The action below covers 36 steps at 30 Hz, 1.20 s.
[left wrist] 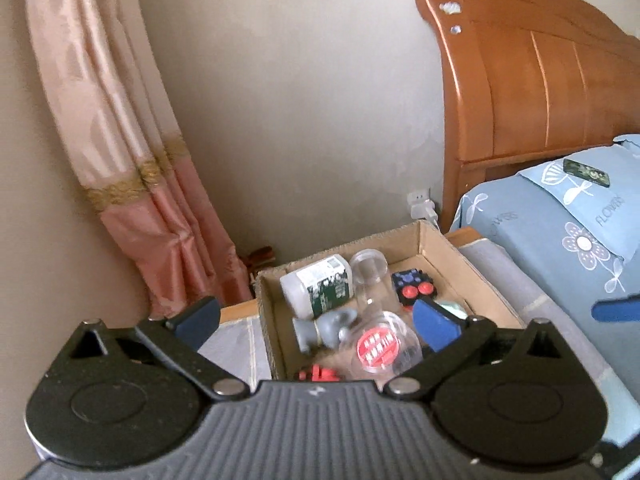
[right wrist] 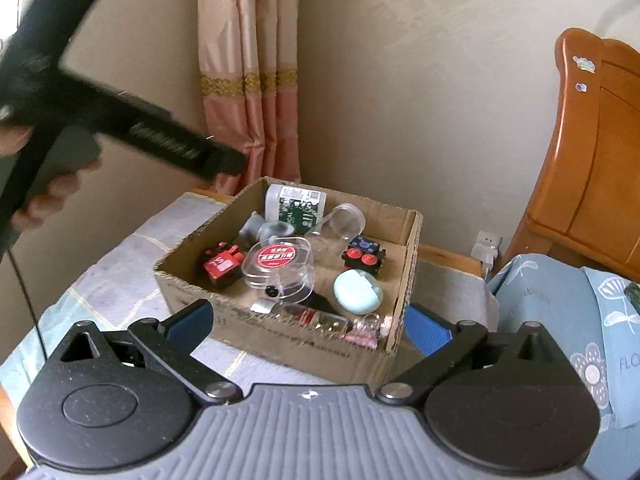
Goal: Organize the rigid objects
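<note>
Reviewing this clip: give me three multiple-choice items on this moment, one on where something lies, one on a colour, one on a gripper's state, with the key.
1. Where does the white supplement bottle lie?
A. On the bed
B. In the cardboard box, at its far end
C. On the table beside the box

2. What colour is the round clamshell case?
A. Pale mint
B. Orange
C. Black

3. How is the right gripper?
A. Shut on the bottle
B. Shut on nothing
C. Open, holding nothing

Key: 1 B, it rests on its side against the far wall; 2 A, mint beside the clear lidded box; 3 C, its blue pads stand wide apart.
</note>
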Motion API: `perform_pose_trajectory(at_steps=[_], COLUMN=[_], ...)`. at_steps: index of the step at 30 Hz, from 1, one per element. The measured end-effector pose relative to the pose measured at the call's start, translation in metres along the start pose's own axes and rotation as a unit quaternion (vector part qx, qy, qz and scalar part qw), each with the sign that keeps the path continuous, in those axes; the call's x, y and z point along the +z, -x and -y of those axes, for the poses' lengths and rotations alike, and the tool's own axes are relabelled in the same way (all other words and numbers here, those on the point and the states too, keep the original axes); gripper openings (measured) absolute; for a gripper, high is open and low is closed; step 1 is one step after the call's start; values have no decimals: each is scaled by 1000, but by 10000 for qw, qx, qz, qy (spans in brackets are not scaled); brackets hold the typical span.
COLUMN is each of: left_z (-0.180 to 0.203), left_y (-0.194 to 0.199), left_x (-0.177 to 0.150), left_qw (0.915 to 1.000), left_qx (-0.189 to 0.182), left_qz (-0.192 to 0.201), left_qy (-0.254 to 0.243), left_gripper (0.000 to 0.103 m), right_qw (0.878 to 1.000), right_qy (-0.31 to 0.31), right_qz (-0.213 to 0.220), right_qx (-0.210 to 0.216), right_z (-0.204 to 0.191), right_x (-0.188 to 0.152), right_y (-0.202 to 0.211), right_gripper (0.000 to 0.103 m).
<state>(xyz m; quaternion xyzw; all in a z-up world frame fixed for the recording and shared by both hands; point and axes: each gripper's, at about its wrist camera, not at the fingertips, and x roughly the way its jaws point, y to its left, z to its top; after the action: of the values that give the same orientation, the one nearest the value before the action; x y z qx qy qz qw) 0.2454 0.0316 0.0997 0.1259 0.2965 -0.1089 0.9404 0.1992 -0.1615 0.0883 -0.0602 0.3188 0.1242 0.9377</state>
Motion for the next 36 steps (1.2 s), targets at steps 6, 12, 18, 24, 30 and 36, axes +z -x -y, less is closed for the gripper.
perform_pose_trajectory(at_steps=[6, 12, 18, 24, 30, 36], left_z=[4, 10, 18, 28, 40, 46], left_y=[35, 54, 62, 69, 83, 99], left_x=[-36, -76, -111, -128, -128, -123], left_qw=[9994, 9971, 9916, 9878, 9880, 9884], left_qx=[5, 202, 413, 484, 656, 765], left_qz=[136, 202, -255, -604, -657, -611], left_qy=[303, 712, 1201, 1348, 1232, 1159], left_gripper=[102, 102, 102, 102, 102, 102], right_qw=[9998, 9982, 9935, 9893, 9870, 9885], right_qy=[-152, -410, -729, -799, -930, -947], right_qz=[-55, -259, -563, -822, -842, -651], right_qx=[-88, -354, -664, -907, -1001, -978], right_z=[-9, -10, -8, -13, -16, -19], right_x=[-13, -29, -47, -66, -71, -67], right_y=[16, 17, 12, 14, 28, 44], right_gripper=[103, 103, 103, 103, 103, 103])
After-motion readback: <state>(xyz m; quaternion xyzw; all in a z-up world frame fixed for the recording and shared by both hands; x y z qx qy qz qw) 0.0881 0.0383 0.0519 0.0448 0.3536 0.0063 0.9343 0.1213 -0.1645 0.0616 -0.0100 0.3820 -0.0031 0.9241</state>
